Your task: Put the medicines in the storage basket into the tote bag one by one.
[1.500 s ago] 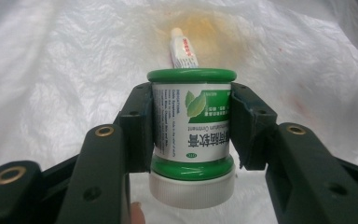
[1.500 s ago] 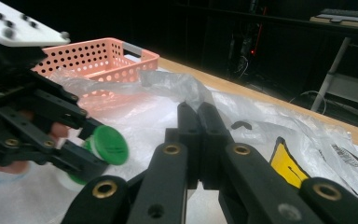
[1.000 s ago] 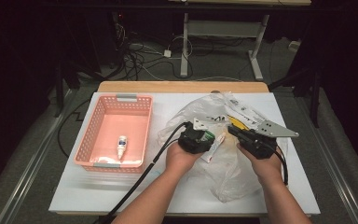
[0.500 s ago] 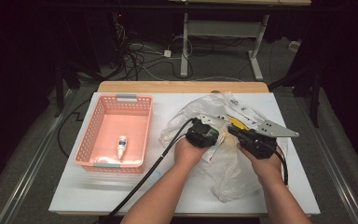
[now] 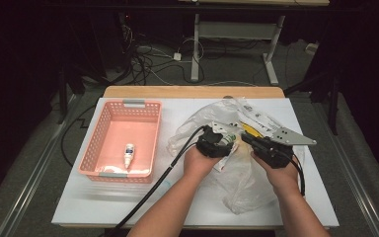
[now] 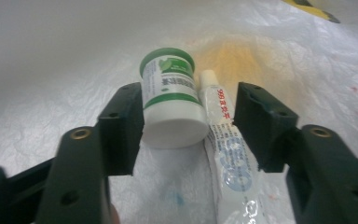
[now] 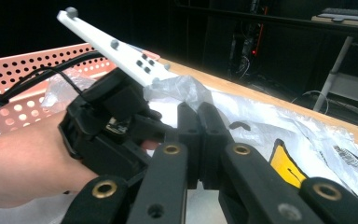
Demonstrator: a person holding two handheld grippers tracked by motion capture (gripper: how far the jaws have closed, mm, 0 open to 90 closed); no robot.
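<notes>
A white jar with a green lid and label [image 6: 172, 102] lies inside a clear plastic bag [image 5: 242, 182], with a white tube [image 6: 221, 140] beside it. My left gripper [image 6: 191, 121] straddles both; its jaws have just been opening. The left pad rests against the jar and the right pad stands clear of the tube. From above, the left gripper [image 5: 228, 137] reaches into the bag's mouth. My right gripper [image 7: 198, 135] is shut, jaws pressed together at the bag's edge, and its tip [image 5: 245, 138] points toward the left gripper [image 7: 112, 126]. Whether it pinches the film is hidden.
A pink perforated basket [image 5: 128, 104] sits at the left of the white table [image 5: 128, 197] with a small white bottle [image 5: 128, 154] inside. A yellow item [image 5: 249, 129] lies in the bag. Cables trail off the table's front edge.
The left hand has edged slightly forward into the bag. The right hand and the bag have stayed put.
</notes>
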